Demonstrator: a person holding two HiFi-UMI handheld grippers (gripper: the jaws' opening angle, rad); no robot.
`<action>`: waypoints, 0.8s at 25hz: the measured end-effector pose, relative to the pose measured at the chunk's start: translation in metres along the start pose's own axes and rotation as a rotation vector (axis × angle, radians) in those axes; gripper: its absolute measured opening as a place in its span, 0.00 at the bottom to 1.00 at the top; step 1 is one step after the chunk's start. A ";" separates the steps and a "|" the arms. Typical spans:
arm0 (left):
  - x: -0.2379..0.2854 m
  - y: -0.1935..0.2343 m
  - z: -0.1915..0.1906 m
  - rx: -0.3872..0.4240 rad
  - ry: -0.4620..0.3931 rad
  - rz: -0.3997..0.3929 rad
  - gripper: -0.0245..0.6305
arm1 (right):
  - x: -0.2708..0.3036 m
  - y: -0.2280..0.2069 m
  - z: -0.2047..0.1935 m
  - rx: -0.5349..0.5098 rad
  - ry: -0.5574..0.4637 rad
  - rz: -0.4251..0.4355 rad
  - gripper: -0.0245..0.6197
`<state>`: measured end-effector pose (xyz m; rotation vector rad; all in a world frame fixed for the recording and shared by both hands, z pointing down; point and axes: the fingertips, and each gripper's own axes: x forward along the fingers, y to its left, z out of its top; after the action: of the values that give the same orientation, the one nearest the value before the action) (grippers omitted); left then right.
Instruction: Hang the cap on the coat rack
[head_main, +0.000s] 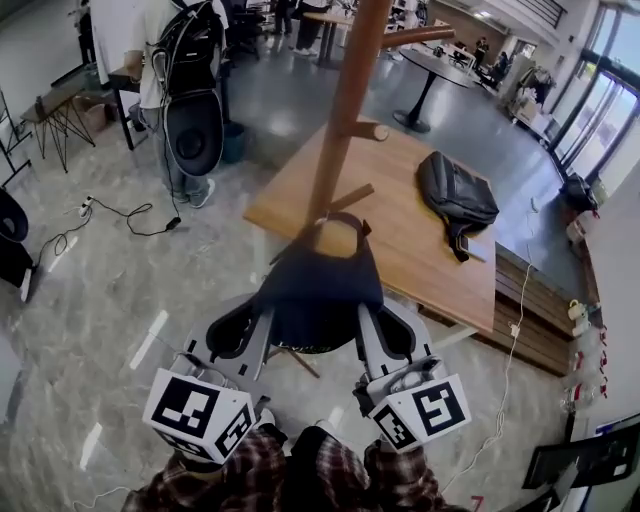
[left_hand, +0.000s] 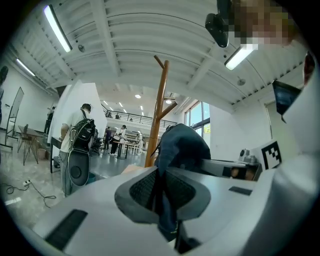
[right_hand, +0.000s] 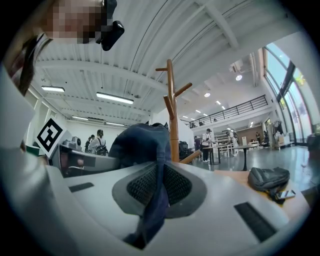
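A dark navy cap (head_main: 318, 285) hangs stretched between my two grippers, just in front of the wooden coat rack pole (head_main: 343, 110). My left gripper (head_main: 262, 322) is shut on the cap's left edge, and the fabric (left_hand: 165, 200) runs pinched between its jaws. My right gripper (head_main: 368, 322) is shut on the right edge, with cloth (right_hand: 155, 200) caught in its jaws. The cap's back strap (head_main: 345, 220) loops up near a lower peg (head_main: 345, 197) of the rack. In both gripper views the rack (left_hand: 158, 112) (right_hand: 173, 107) rises right behind the cap.
A wooden table (head_main: 420, 250) stands behind the rack with a black bag (head_main: 455, 195) and a phone (head_main: 470, 246) on it. A person with a backpack (head_main: 185, 60) stands at the far left. Cables (head_main: 120, 215) trail over the floor.
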<state>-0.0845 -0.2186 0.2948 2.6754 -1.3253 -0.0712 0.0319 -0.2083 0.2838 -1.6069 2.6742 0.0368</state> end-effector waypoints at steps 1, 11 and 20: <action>0.002 0.003 0.001 -0.001 0.001 -0.012 0.09 | 0.002 0.000 0.001 -0.001 0.002 -0.010 0.08; 0.013 0.009 0.013 -0.002 -0.022 -0.053 0.09 | 0.012 -0.005 0.009 0.005 -0.012 -0.014 0.08; 0.004 -0.011 0.087 0.068 -0.154 -0.090 0.09 | 0.003 -0.005 0.080 0.005 -0.161 0.063 0.08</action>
<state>-0.0827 -0.2253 0.2070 2.8369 -1.2691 -0.2527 0.0351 -0.2104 0.2042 -1.4508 2.5987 0.1542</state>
